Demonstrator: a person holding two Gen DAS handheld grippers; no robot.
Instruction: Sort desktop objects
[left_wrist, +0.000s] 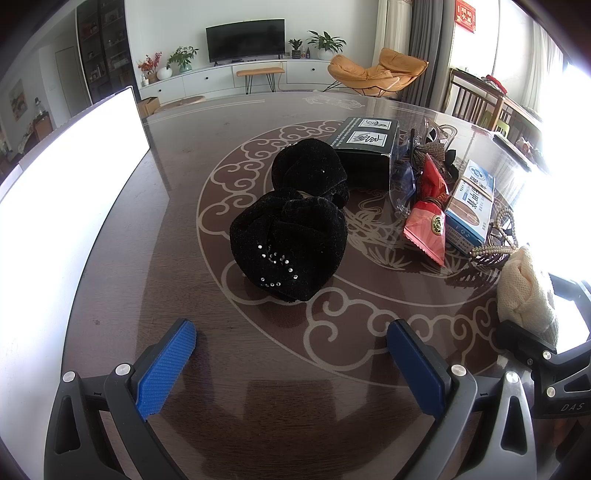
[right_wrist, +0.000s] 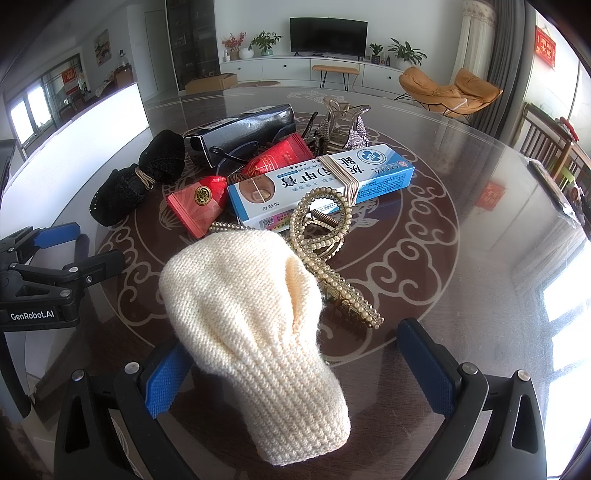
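A black velvet bundle (left_wrist: 291, 225) tied with a rubber band lies on the dark patterned table (left_wrist: 229, 155), ahead of my open left gripper (left_wrist: 291, 350). It also shows in the right wrist view (right_wrist: 136, 181). A cream knitted piece (right_wrist: 251, 325) lies between the wide-open fingers of my right gripper (right_wrist: 295, 369), touching the left pad (right_wrist: 166, 380). Behind it lie a pearl hair claw (right_wrist: 328, 236), a blue-white medicine box (right_wrist: 317, 184), two red packets (right_wrist: 199, 206), a black box (right_wrist: 251, 129) and a rhinestone claw clip (right_wrist: 343, 125).
A large white panel (left_wrist: 70, 184) stands along the table's left side. The left gripper body (right_wrist: 40, 280) shows at the left edge of the right wrist view. Wooden chairs (left_wrist: 480, 99) stand past the table's right rim. The same clutter sits at right in the left wrist view (left_wrist: 436, 192).
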